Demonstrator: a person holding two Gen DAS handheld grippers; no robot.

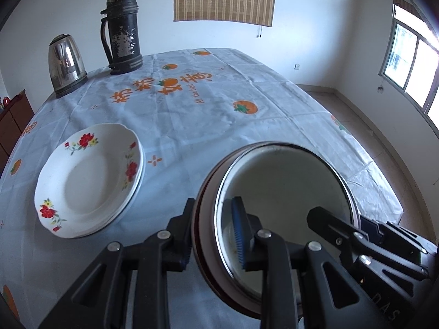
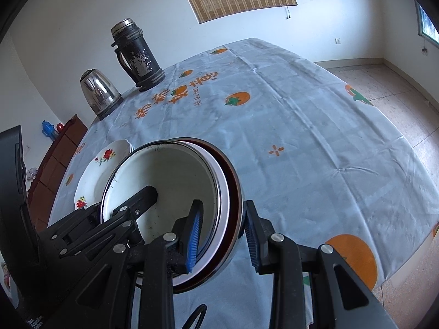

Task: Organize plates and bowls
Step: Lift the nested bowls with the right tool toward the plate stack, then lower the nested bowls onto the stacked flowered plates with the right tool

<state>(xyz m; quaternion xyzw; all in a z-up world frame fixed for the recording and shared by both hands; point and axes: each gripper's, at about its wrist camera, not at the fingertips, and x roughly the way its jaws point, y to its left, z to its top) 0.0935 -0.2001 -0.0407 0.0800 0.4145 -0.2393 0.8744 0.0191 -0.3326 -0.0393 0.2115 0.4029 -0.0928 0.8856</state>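
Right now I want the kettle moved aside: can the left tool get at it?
Probably not: the left tool is shut on the bowls' rim, sharing it with the right tool; the kettle stands across the table.

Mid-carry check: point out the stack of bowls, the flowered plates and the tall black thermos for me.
stack of bowls (image 1: 282, 175): left wrist view, inner wall of the top bowl.
flowered plates (image 1: 87, 181): left wrist view, centre well of the top plate.
black thermos (image 2: 140, 57): right wrist view, middle of its worn body.
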